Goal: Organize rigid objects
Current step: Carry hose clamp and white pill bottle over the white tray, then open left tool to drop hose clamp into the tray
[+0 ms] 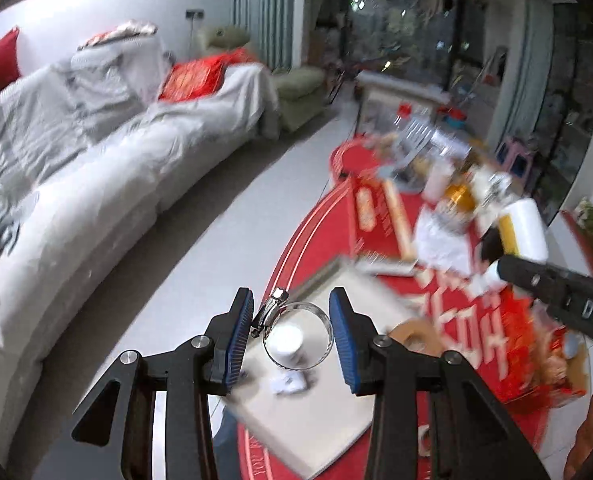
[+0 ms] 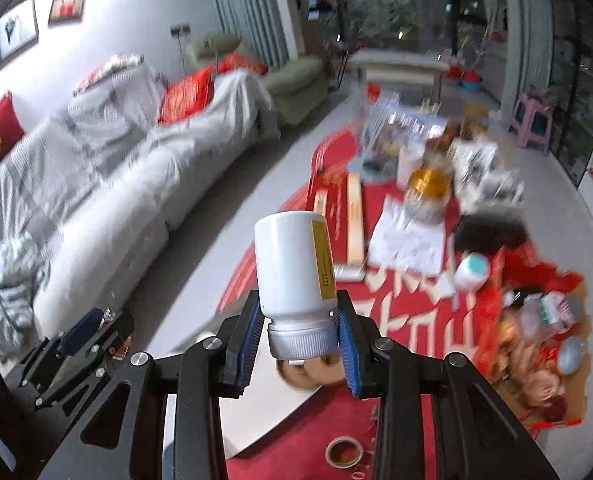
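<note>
Gripping, left gripper (image 1: 291,332): its ribbed blue pads (image 1: 238,340) close on a hose clamp (image 1: 296,330), a thin shiny steel band bent into a ring with a small screw housing at its upper left; the left pad touches the housing, the right pad sits at the ring's far rim.
Hose clamp pose: the ring's open face looks at the camera and its screw housing slants up and away, toward the sofa side.
Right gripper (image 2: 299,330): clamped on a white bottle (image 2: 294,264), the pads pressing at its shoulder just above the cap.
Bottle look: smooth white plastic cylinder with a rounded base, a yellow label strip down its right side and a ribbed grey-white screw cap (image 2: 301,342).
Bottle axis: the long axis runs straight out from the fingers, cap nearest the camera, base pointing away; in the left view it (image 1: 522,230) hangs above the red table.
Beneath the clamp: a pale flat board (image 1: 320,416), blurred, with a small white cup-like thing seen through the ring.
Near the board: a roll of tape (image 2: 343,453) lies flat on the glossy red tabletop (image 2: 408,432).
Beyond the board: red boxes, a gold-lidded jar (image 2: 428,188) and blurred clutter.
Farthest from the board: a long sofa (image 1: 96,168) under soft grey-white cloth, with red cushions.
</note>
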A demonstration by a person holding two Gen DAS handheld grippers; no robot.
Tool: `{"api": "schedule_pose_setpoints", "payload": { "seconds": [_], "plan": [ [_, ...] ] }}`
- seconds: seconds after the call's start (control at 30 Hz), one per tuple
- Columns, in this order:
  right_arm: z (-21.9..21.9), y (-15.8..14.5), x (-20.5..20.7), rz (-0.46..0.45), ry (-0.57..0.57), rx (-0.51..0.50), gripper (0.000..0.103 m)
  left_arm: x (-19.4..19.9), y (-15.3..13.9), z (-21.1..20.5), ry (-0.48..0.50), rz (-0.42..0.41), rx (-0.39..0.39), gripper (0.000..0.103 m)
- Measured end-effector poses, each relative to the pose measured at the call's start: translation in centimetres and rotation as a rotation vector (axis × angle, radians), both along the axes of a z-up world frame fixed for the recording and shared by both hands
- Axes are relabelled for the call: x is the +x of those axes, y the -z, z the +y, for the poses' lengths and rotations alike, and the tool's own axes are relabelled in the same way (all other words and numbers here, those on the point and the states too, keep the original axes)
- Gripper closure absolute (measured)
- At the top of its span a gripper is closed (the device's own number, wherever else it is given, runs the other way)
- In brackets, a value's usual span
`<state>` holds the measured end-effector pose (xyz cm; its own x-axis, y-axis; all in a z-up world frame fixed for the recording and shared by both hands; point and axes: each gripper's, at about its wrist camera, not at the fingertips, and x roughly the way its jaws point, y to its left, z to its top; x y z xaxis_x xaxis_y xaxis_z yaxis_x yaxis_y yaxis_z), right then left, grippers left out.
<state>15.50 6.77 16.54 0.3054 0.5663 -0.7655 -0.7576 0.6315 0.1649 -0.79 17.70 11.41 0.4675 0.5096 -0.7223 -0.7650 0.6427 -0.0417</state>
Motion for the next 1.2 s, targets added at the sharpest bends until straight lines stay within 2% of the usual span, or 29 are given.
{"api": "schedule_pose_setpoints", "payload": {
  "seconds": [0.2,0.27,0.3,0.33,0.5,1.13,1.17,1.2],
  "plan": [
    [2.5,10.9,-1.2,0.159,-0.033,-0.155,0.066,-0.4,8.1,0.7,-0.032,0.109,-0.126,0.060],
    [2.9,13.1,-1.4,0.189,-0.038,-0.188,0.066,-0.1,10.1,0.6,-0.032,0.130,-0.166,0.060],
    [3.0,13.9,-1.4,0.200,-0.042,-0.203,0.066,0.1,10.7,0.5,-0.030,0.125,-0.174,0.069],
    [3.1,14.4,-1.5,0.203,-0.044,-0.213,0.066,0.5,11.2,0.2,-0.023,0.133,-0.176,0.073],
    [3.8,15.8,-1.3,0.175,-0.059,-0.249,0.066,1.9,12.8,-0.2,-0.004,0.157,-0.192,0.073],
    [5.6,17.7,-1.0,0.192,-0.080,-0.294,0.066,2.6,13.8,0.5,-0.002,0.196,-0.202,0.073],
    [5.7,17.8,-1.0,0.193,-0.081,-0.298,0.066,2.6,13.9,0.6,-0.005,0.199,-0.200,0.072],
    [5.8,17.9,-1.0,0.192,-0.081,-0.299,0.066,2.6,14.0,0.6,-0.005,0.203,-0.199,0.066]
  ]
}}
